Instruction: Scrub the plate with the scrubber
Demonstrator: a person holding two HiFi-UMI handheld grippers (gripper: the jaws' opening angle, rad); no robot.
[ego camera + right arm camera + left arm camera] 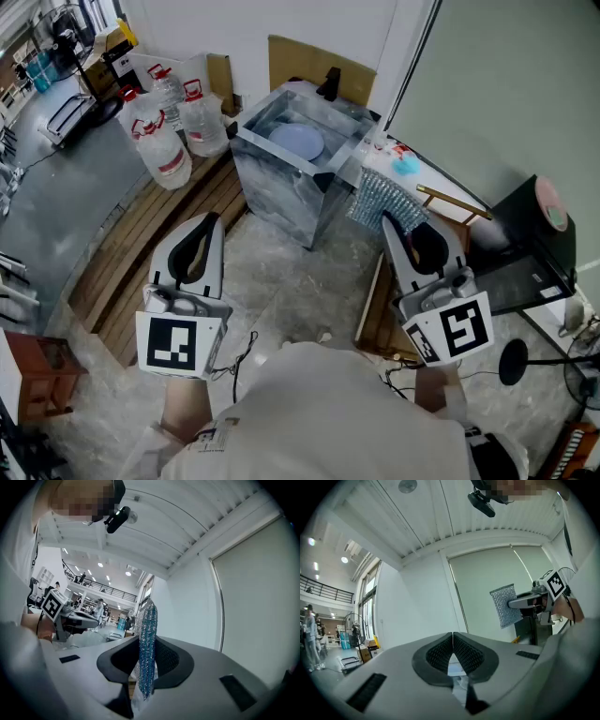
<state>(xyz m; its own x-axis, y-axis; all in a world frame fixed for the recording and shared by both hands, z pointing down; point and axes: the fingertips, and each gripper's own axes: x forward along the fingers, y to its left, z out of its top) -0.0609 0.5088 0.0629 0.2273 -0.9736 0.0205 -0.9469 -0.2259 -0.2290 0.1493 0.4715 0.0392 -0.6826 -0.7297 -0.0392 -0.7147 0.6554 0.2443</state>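
Note:
A pale blue plate point(296, 142) lies inside the metal tub point(272, 202) at the far middle of the head view. My right gripper point(388, 219) is shut on a silvery-blue mesh scrubber point(382, 195), which hangs over the floor just right of the tub. In the right gripper view the scrubber point(146, 639) stands edge-on between the black pads point(169, 658). My left gripper point(213, 219) is held level over the floor, short of the tub's left corner, its jaws shut with nothing between them point(453, 634). The left gripper view also catches the scrubber point(505, 604).
Three large water jugs point(173, 127) stand left of the tub beside wooden slats point(159, 246). A table edge with a wooden stick point(454, 200) and a black box point(525, 246) lie to the right. Cardboard point(314, 64) leans against the back wall.

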